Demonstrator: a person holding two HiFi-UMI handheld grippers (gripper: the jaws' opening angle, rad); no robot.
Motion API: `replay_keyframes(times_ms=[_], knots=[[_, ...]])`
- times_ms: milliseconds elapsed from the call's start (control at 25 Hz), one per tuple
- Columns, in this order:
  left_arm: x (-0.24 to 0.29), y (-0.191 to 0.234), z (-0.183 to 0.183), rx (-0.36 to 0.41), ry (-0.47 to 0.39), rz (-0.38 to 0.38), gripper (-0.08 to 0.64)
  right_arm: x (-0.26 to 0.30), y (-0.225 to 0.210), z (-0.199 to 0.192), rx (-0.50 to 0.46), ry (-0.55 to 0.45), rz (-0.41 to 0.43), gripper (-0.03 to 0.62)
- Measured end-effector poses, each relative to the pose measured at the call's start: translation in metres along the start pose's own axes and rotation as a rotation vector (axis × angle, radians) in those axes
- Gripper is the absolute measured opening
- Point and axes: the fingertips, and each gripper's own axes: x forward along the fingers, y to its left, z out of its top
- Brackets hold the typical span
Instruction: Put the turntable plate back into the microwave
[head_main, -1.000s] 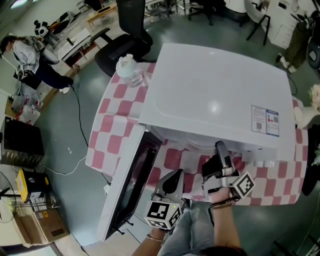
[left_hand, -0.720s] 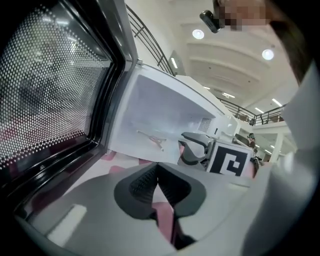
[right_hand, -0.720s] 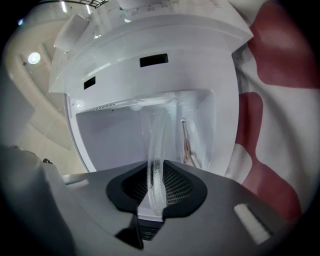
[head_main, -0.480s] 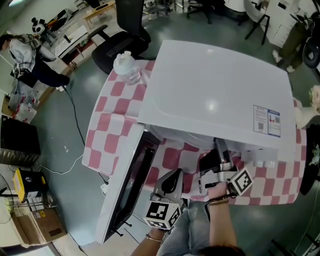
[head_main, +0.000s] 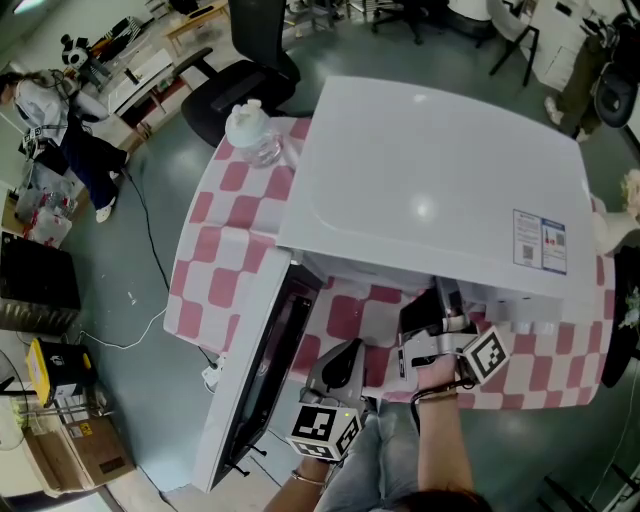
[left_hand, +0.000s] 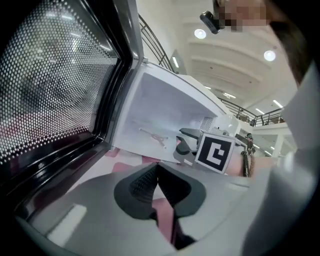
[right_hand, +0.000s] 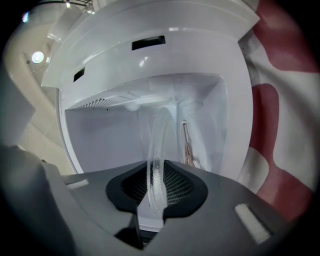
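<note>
The table (head_main: 225, 235), draped in a pink-and-white checked cloth, stands on a smooth grey-green floor (head_main: 150, 150). Beyond its far left corner is a black office chair (head_main: 245, 70). Further off that way is a light wooden desk (head_main: 150, 65) crowded with small items, with a person (head_main: 50, 110) beside it. Left of the table, a thin cable (head_main: 155, 255) trails over the floor near a black case (head_main: 35, 275), a yellow box (head_main: 52, 366) and a cardboard box (head_main: 92, 452). More dark chairs (head_main: 400, 15) stand past the table's far side. Above the table, round lamps (left_hand: 200, 33) glow in a white ceiling, and a railed gallery (left_hand: 260, 119) runs below it.
</note>
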Motion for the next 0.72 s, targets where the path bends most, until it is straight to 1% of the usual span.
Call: replay_keyframes(times_ms=[240, 720], knots=[[0.001, 0.005, 0.000, -0.004, 0.000, 0.006, 0.000, 0.008, 0.001, 0.003, 0.000, -0.009, 0.007, 0.071], [0.005, 0.008, -0.001, -0.018, 0.005, 0.009, 0.000, 0.015, -0.007, 0.006, 0.004, -0.024, -0.029, 0.071]])
